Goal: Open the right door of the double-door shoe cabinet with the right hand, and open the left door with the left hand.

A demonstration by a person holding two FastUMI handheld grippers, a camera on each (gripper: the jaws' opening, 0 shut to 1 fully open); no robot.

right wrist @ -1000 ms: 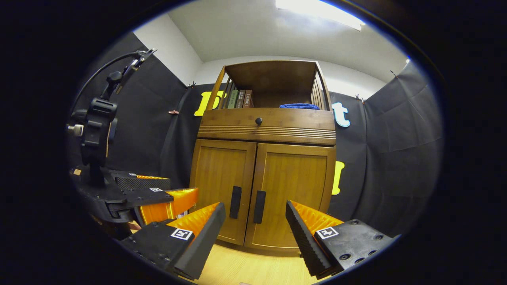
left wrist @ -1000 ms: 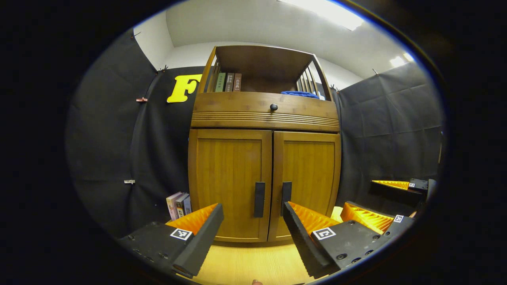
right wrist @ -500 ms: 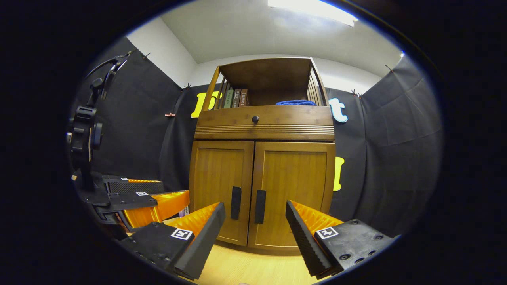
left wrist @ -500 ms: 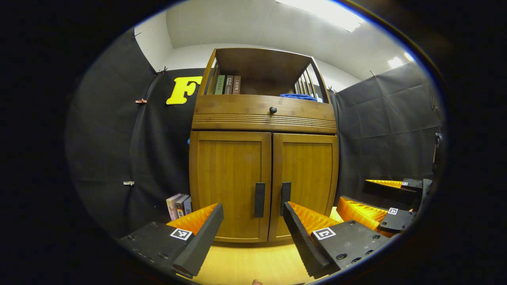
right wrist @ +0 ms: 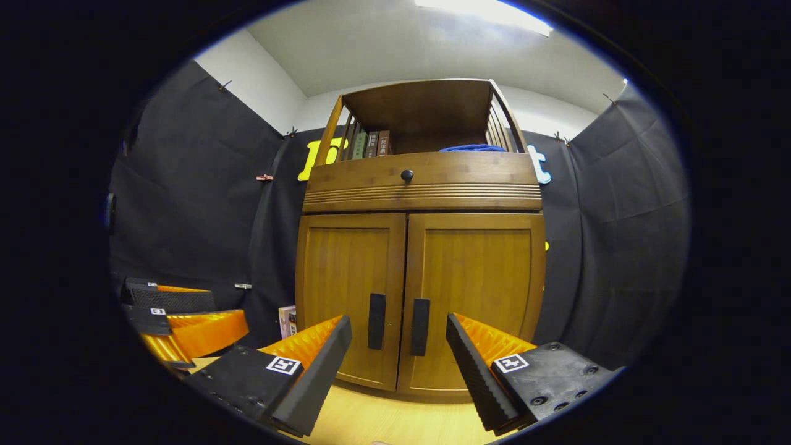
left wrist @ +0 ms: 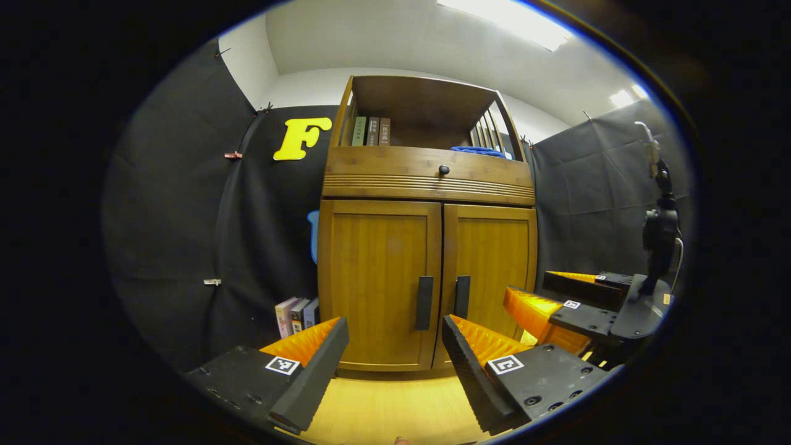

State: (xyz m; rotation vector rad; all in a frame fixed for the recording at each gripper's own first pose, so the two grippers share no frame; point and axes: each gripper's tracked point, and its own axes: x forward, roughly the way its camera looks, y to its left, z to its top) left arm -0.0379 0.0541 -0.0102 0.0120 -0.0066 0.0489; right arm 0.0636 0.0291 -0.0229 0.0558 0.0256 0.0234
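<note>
Both tongs spread, holding nothing. Right tongs have closed in on the cabinet over the last second; right door's handle now sits dead ahead between the fingers, still apart. Left tongs have slid left; left door's handle ahead, slightly right. Right door and left door still shut. Reads as approach, right grasp first.

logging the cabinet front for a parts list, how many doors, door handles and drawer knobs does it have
doors: 2, the left door and the right door, both shut
door handles: 2, black bars, the left handle and the right handle, side by side at the centre seam
drawer knobs: 1, the round black knob
total: 5
</note>
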